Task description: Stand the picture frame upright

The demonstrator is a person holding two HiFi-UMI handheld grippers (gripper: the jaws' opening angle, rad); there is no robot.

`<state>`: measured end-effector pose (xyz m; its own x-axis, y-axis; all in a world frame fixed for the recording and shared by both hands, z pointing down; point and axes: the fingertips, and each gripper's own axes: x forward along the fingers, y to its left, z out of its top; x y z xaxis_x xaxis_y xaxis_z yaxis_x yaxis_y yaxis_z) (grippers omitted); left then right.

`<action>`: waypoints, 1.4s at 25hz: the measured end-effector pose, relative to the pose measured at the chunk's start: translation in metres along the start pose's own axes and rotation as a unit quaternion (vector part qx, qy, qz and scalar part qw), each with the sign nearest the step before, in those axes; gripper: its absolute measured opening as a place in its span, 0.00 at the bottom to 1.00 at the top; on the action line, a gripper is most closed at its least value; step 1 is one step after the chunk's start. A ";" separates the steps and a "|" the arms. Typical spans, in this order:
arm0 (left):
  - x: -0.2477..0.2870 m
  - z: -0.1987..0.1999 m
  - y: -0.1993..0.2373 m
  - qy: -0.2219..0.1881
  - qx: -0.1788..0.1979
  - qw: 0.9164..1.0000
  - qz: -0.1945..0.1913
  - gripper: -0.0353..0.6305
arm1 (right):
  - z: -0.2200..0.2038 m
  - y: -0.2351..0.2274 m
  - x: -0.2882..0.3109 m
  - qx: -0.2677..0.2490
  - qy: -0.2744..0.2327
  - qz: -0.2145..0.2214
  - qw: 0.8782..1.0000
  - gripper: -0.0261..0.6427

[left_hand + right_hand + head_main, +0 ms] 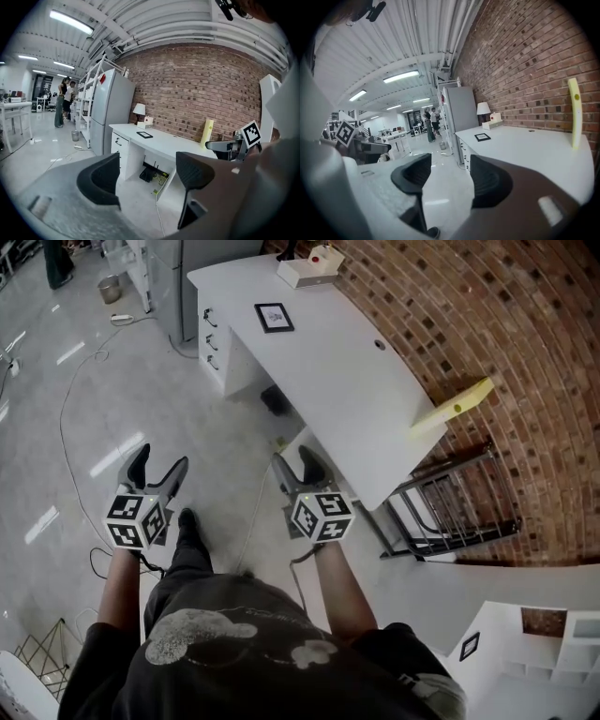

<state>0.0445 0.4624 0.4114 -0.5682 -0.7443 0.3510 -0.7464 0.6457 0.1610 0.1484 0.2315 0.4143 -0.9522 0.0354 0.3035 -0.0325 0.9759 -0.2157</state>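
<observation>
Left gripper [159, 461]: jaws wide apart, nothing between them. Right gripper [293, 459]: likewise spread, empty. Picture frame [274, 317] lies flat, face up, toward far end of white desk [347, 381]. Long axis possibly along the desk; its print is too small to read.

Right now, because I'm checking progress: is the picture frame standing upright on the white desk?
No, the picture frame lies flat on the white desk, its face turned up.

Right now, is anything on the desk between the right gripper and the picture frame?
No. The head view shows only bare desk between the right gripper and the picture frame, which lies flat.
</observation>
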 end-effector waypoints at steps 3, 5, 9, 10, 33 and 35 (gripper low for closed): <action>0.033 0.013 0.043 0.009 -0.005 1.000 -0.010 0.60 | 0.014 0.006 0.052 0.014 0.003 -0.012 1.000 0.43; 0.053 0.025 0.067 0.011 0.003 1.000 -0.022 0.60 | 0.024 0.010 0.084 0.020 0.004 -0.017 1.000 0.43; 0.082 0.043 0.110 0.023 0.011 0.998 -0.051 0.60 | 0.040 0.012 0.137 0.025 0.012 -0.043 0.999 0.43; 0.089 0.046 0.122 0.029 0.010 0.998 -0.056 0.60 | 0.044 0.012 0.149 0.029 0.012 -0.052 0.998 0.43; 0.260 0.080 0.177 0.086 -0.001 0.989 -0.124 0.60 | 0.071 -0.099 0.301 0.075 0.029 -0.110 0.991 0.43; 0.288 0.086 0.176 0.094 0.006 0.988 -0.125 0.60 | 0.079 -0.123 0.326 0.083 0.026 -0.112 0.990 0.43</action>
<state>-0.2807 0.3474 0.4614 -0.2917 -0.8348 0.4668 -0.8597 0.4428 0.2547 -0.1820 0.1055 0.4660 -0.8991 -0.1625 0.4064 -0.2938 0.9123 -0.2852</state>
